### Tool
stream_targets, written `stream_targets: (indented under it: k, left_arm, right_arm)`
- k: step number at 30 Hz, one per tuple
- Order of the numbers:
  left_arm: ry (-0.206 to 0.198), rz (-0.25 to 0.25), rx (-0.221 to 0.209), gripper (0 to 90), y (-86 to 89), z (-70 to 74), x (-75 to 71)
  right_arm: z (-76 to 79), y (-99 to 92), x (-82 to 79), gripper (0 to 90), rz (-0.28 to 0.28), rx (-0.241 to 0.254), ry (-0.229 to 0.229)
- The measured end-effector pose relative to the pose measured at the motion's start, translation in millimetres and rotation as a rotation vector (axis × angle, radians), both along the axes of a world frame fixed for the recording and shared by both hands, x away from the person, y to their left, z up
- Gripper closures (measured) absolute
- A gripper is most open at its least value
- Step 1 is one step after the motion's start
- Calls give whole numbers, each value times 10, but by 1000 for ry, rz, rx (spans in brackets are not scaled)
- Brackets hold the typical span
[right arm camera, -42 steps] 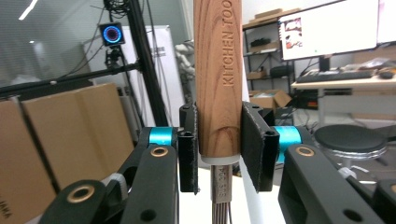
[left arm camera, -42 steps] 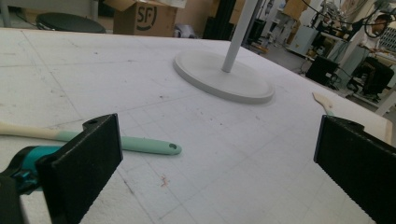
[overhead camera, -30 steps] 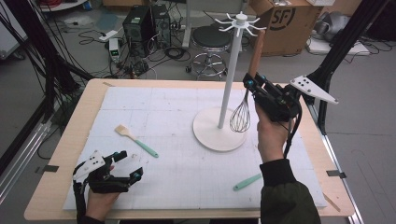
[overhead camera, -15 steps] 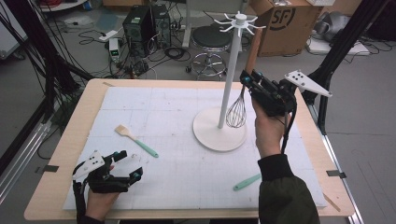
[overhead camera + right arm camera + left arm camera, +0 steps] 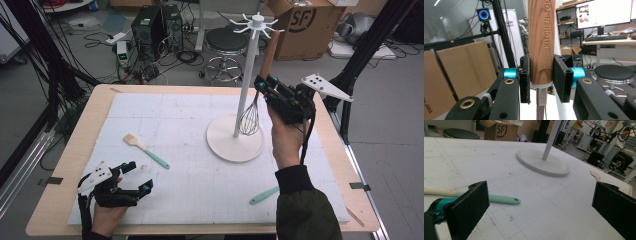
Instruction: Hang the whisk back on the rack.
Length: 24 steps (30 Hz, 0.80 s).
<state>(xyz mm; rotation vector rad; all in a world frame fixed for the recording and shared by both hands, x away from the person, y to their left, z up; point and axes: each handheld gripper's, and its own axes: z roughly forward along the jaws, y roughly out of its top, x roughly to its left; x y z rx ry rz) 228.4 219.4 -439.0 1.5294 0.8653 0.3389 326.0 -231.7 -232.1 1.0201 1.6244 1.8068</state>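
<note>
Hands come in from the near edge of the table (image 5: 65,165). The left gripper (image 5: 131,178) lies low on the white mat (image 5: 190,180) at the near left corner, pointing across the table, its jaws spread wide with nothing between them; in the left gripper view the two black pads frame bare mat. Its hand is partly cut off by the bottom of the high view.

Just beyond it lies a brush with a mint handle (image 5: 146,151), flat on the mat, well apart from the jaws. A second mint-handled tool (image 5: 264,194) lies near the right sleeve, its far end hidden under the forearm, so what it is cannot be made out.

The right forearm rises from the near right, wrist bent back, and the right gripper (image 5: 261,82) is held up above the mat. Its jaws are closed partway and press on the wooden handle of a whisk (image 5: 250,117); the right gripper view shows both pads flat against the wood, just above the metal collar. The whisk hangs tilted, wire head down, just beside the pole of the white rack (image 5: 235,145), over its round base. Whether the wires touch the pole cannot be told. The handle's top reaches close to the hooks at the rack's crown.
</note>
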Motion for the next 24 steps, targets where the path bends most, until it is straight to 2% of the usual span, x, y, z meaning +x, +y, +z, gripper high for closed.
stream_targets:
  k: [3, 9, 14, 24]
  left_arm:
    - [0, 2, 2, 17, -4, 0, 0]
    - [1, 1, 2, 17, 4, -1, -2]
    - [0, 0, 0, 17, 0, 0, -2]
    - [1, 0, -1, 17, 0, -1, -2]
  right_arm:
    - [2, 37, -15, 700, 1, -14, -4]
    - [13, 40, -31, 700, -46, -30, 13]
    - [51, 1, -24, 700, -49, -25, 6]
    - [76, 5, 15, 701, -42, -30, 32]
